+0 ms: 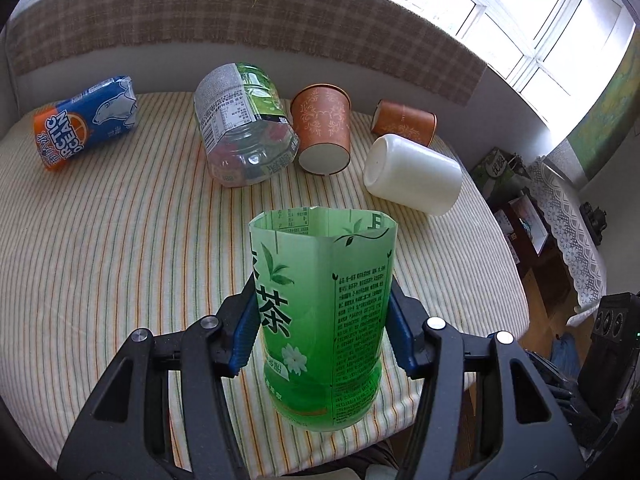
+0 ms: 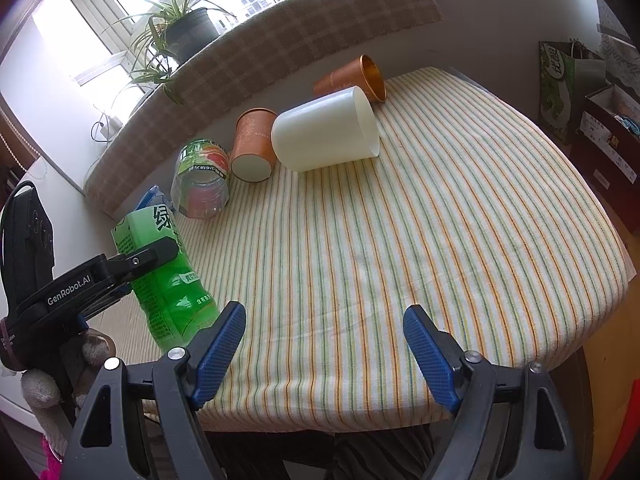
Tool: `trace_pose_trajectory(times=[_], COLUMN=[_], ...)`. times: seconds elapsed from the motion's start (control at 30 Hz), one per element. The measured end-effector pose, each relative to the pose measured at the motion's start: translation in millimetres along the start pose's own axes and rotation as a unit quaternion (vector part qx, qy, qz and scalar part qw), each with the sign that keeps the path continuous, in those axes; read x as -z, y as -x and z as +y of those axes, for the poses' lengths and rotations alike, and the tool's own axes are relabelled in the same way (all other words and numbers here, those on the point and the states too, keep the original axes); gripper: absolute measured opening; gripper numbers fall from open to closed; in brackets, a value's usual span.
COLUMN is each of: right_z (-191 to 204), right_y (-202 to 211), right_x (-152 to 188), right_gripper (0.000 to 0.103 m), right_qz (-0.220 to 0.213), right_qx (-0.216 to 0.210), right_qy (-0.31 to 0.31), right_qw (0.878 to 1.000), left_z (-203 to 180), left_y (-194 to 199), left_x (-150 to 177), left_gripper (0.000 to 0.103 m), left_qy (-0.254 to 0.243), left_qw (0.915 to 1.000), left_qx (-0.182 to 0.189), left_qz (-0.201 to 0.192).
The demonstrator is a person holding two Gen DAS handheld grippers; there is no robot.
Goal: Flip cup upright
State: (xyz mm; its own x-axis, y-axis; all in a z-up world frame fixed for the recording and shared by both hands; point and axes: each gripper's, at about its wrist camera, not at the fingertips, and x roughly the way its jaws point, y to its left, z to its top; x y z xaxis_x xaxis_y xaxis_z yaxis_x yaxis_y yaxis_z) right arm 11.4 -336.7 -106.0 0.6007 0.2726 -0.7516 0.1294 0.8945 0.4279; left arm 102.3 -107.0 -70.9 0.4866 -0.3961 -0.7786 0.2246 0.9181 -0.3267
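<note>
My left gripper [image 1: 322, 334] is shut on a green tea bottle cup [image 1: 320, 312], held upright with its open cut end up, near the table's front edge; it also shows in the right wrist view [image 2: 168, 280]. My right gripper [image 2: 324, 344] is open and empty over the front of the table. A white cup [image 1: 414, 174] lies on its side in the middle back; it also shows in the right wrist view [image 2: 326, 134].
On the striped tablecloth [image 1: 120, 248] lie a blue-orange cut can [image 1: 86, 122], a clear cut bottle [image 1: 244, 124], and two orange paper cups [image 1: 324, 130] [image 1: 404, 122]. A plaid-covered ledge [image 1: 240, 28] runs behind. Boxes and furniture stand off the table's right edge.
</note>
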Motion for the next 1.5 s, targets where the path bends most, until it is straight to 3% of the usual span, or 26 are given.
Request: trace_pose_trajectory(times=[0.27,0.47,0.67,1.1,1.5], right_z=[-3.8,-6.1,-8.7,-0.9,2.9], right_y=[4.4,7.2,7.4,3.0,3.8], right_x=[1.8,4.3,4.2,4.2,5.6], right_gripper=[0.083,0.083,0.083,0.083,0.083], right_qz=[-0.004,-0.005,-0.004,-0.001,-0.002], right_qx=[0.002,0.004,0.008,0.005,0.004], right_qy=[-0.003,-0.005,-0.008,0.0,0.005], right_qw=[1.0,1.0,1.0,1.0,1.0], left_z=[-2.7,-5.5,-8.0,-4.5,-1.4], left_y=[-2.2,-10.4,-7.5,7.8,6.3], left_x=[-9.5,-13.9,-4.8,16.1,29.9], left_gripper=[0.057,0.057,0.057,0.058,0.072], left_qy=[-0.016,-0.048,-0.065,-0.065,-0.054], left_qw=[0.9995,0.9968,0.9944,0.9961,0.9977], left_qx=[0.003,-0.03,-0.039,-0.013,0.021], left_qz=[-0.026,-0.057,-0.074,-0.058,-0.037])
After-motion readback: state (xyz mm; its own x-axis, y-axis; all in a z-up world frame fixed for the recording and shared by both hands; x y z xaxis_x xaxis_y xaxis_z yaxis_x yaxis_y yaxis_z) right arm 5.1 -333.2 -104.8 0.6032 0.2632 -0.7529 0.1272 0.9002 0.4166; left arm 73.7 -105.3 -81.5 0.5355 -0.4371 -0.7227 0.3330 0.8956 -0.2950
